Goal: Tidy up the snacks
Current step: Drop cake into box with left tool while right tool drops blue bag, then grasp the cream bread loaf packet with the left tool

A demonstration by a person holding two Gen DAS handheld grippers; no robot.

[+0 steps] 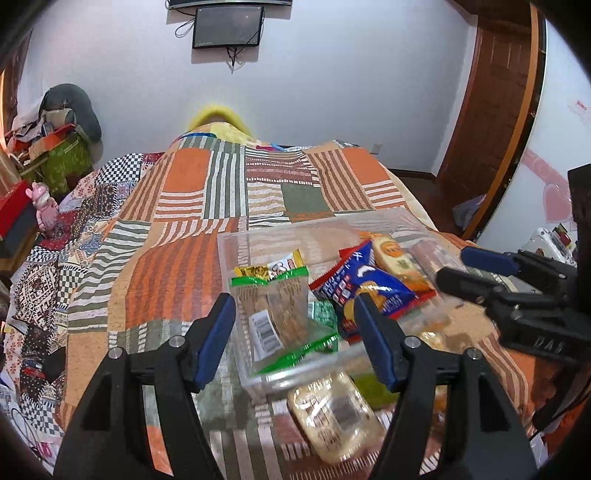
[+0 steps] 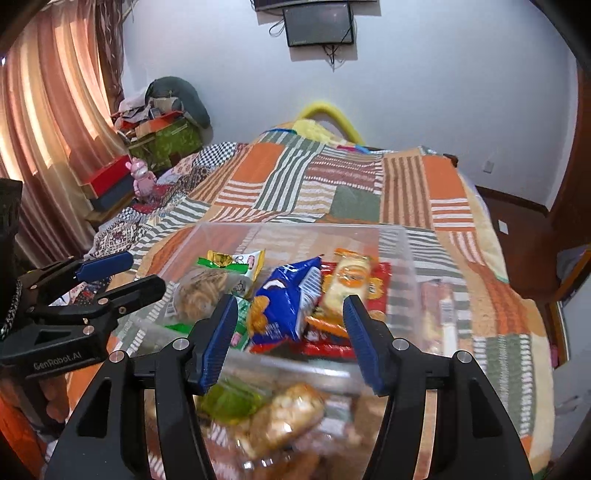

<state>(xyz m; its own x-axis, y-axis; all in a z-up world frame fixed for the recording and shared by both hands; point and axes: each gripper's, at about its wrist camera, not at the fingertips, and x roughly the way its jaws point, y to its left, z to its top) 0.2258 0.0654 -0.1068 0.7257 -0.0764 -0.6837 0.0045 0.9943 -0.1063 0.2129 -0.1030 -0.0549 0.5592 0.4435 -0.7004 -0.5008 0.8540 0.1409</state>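
Note:
A clear plastic bin [image 1: 236, 254] [image 2: 402, 243] stands on the patchwork bed. It holds several snacks: a green-edged biscuit pack [image 1: 277, 314] [image 2: 201, 291], a blue cracker bag [image 1: 369, 280] [image 2: 284, 299] and a yellow-orange pack [image 1: 395, 258] [image 2: 347, 284]. Loose clear-wrapped snacks [image 1: 332, 417] [image 2: 280, 417] lie on the bed just in front of the bin. My left gripper [image 1: 295, 314] [image 2: 122, 273] is open and empty over the bin's near left edge. My right gripper [image 2: 291, 314] [image 1: 458, 266] is open and empty over its near right edge.
The patchwork blanket [image 1: 184, 206] [image 2: 424, 184] covers the bed. Boxes, clothes and a pink toy [image 1: 46, 212] [image 2: 142, 177] crowd the left side. A curtain [image 2: 48, 129] hangs left. A wooden door [image 1: 491, 96] stands right. A screen [image 1: 227, 26] hangs on the far wall.

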